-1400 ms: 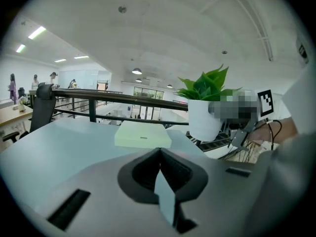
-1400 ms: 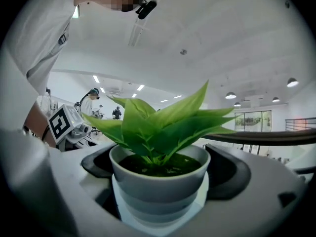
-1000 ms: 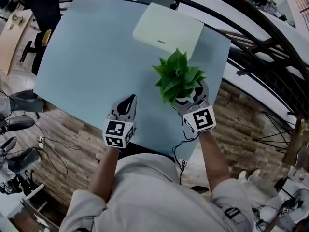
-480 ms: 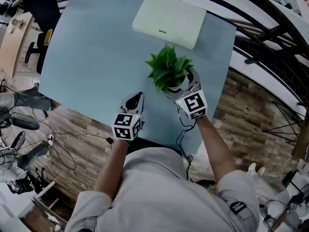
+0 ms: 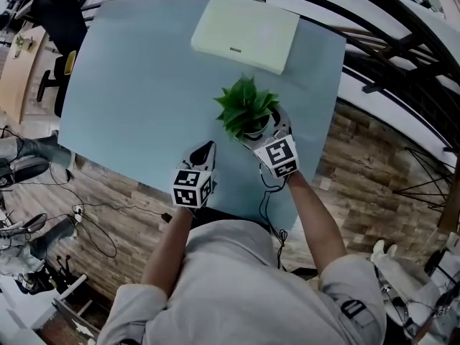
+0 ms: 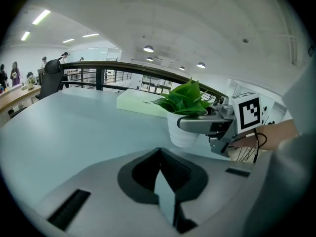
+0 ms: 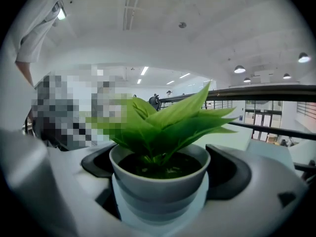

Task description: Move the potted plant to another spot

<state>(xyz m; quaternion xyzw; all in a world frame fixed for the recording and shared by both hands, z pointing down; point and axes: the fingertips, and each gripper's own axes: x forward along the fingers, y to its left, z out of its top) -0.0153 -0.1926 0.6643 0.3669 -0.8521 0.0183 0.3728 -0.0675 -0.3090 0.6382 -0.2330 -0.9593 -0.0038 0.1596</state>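
Note:
The potted plant, green leaves in a small white pot, is held between the jaws of my right gripper over the near right part of the pale blue table. In the left gripper view the plant sits to the right, the right gripper's jaw wrapped round its pot. My left gripper rests near the table's front edge, left of the plant, its jaws closed together with nothing between them.
A pale green flat box lies at the table's far side, just beyond the plant. A dark curved railing runs along the right. Wooden floor, cables and chairs surround the table on the left.
The right gripper has carried the plant leftward and a little away from the right edge of the table. The left gripper has stayed near the front edge.

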